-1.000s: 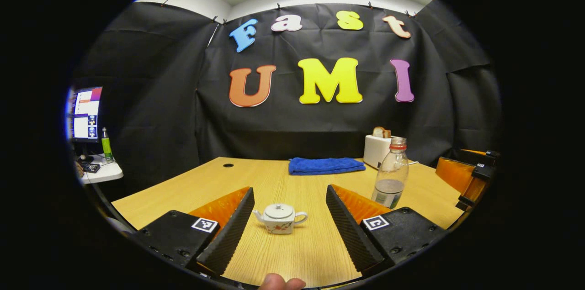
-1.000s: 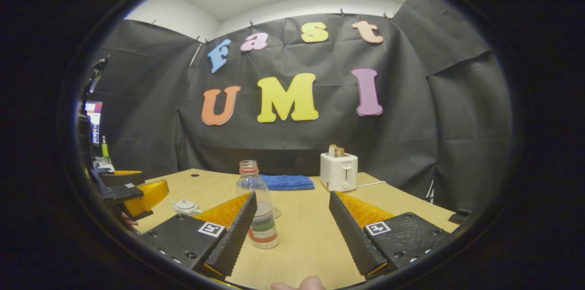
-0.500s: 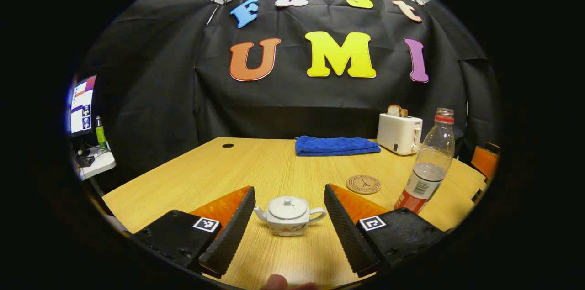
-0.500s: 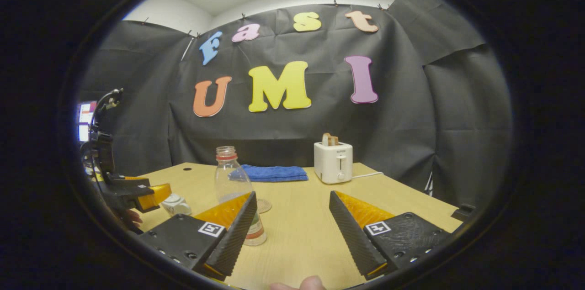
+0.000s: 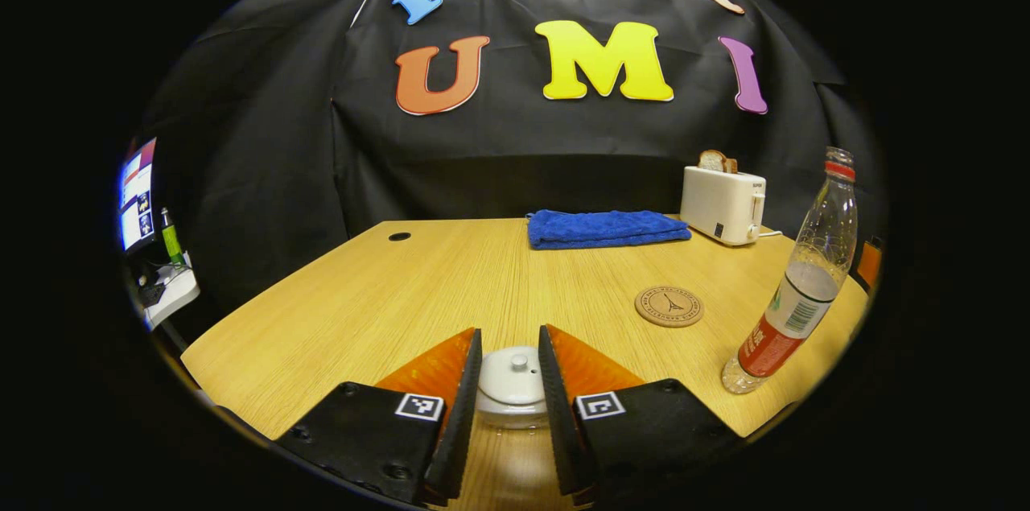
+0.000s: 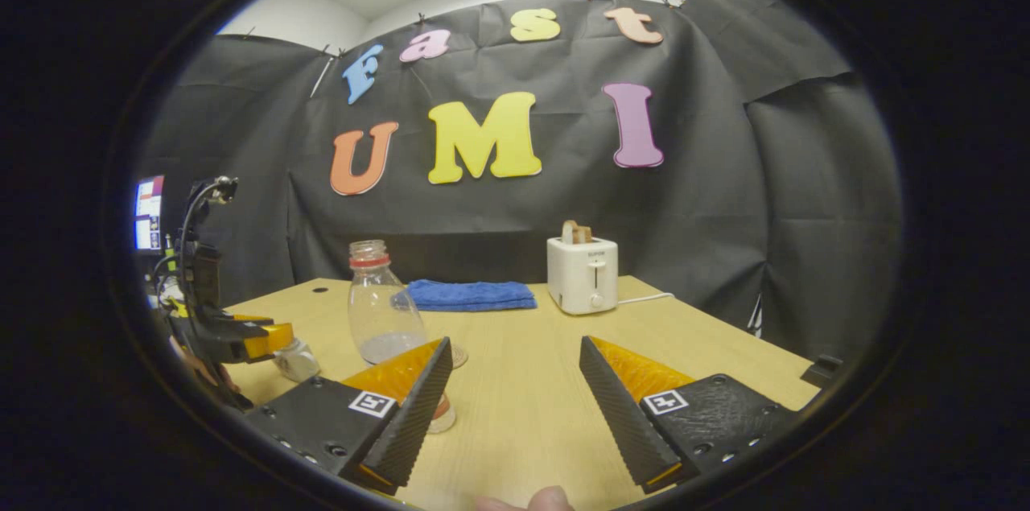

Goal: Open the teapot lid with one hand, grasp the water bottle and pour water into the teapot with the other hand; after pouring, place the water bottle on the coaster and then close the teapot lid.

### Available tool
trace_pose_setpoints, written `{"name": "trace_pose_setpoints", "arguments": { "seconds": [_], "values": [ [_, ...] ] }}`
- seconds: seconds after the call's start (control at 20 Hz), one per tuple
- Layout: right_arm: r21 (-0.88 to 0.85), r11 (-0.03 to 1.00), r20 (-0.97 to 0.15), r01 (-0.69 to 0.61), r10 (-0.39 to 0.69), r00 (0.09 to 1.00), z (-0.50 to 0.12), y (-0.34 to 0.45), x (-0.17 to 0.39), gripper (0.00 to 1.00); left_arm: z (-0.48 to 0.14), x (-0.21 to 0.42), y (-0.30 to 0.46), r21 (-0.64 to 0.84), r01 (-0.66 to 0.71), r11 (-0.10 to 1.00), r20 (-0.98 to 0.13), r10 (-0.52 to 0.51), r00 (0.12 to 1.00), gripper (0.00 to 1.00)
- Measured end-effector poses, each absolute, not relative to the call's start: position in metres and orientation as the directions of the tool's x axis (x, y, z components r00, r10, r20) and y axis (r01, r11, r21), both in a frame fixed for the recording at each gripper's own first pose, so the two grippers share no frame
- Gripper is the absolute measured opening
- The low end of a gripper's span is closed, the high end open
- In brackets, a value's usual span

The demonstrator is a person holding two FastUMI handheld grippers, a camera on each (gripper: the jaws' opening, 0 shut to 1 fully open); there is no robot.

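Straddling the teapot (image 5: 510, 382), the left gripper (image 5: 508, 354) has its fingers drawn in to either side of the white lid (image 5: 512, 367); whether both press on it cannot be told. Teapot stands on the wooden table (image 5: 386, 294) at 6 o'clock in the left gripper view. Coaster (image 5: 669, 306) lies at 3 o'clock of the teapot; water bottle (image 5: 797, 294) stands upright, uncapped, beyond the coaster, near the table edge. Folded blue towel (image 5: 605, 228) and toaster (image 5: 723, 205) sit at 12 to 1 o'clock. In the right gripper view the right gripper (image 6: 515, 366) is spread wide, holding nothing, the bottle at 10 o'clock behind its left finger
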State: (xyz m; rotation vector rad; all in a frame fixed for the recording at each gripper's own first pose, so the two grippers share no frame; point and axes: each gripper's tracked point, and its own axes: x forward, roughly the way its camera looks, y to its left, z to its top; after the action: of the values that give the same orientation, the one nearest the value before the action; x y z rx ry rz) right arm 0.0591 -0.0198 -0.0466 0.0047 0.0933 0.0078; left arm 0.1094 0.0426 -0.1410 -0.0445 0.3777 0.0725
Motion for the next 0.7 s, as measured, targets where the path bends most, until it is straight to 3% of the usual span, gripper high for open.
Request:
{"name": "trace_pose_setpoints", "arguments": {
  "seconds": [0.2, 0.25, 0.35, 0.7],
  "values": [
    [0.011, 1.0, -0.102, -0.006, 0.007, 0.995, -0.051, -0.024, 0.062, 0.95, -0.142, 0.112, 0.044, -0.011, -0.097, 0.995, -0.375, 0.086, 0.923, 0.31],
    [0.011, 1.0, -0.106, -0.003, 0.004, 0.994, -0.052, -0.026, 0.063, 0.92, -0.14, 0.113, 0.043, -0.009, -0.093, 0.996, -0.376, 0.083, 0.923, 0.2],
    [0.021, 1.0, -0.116, -0.015, 0.017, 0.993, -0.055, -0.025, 0.063, 0.96, -0.138, 0.113, 0.043, -0.008, -0.094, 0.996, -0.368, 0.084, 0.926, 0.1],
    [0.044, 0.991, -0.087, -0.125, 0.129, 0.988, -0.048, -0.003, 0.053, 0.98, -0.101, 0.104, 0.047, -0.048, -0.081, 0.996, -0.277, 0.065, 0.959, 0.03]
  ]
}}
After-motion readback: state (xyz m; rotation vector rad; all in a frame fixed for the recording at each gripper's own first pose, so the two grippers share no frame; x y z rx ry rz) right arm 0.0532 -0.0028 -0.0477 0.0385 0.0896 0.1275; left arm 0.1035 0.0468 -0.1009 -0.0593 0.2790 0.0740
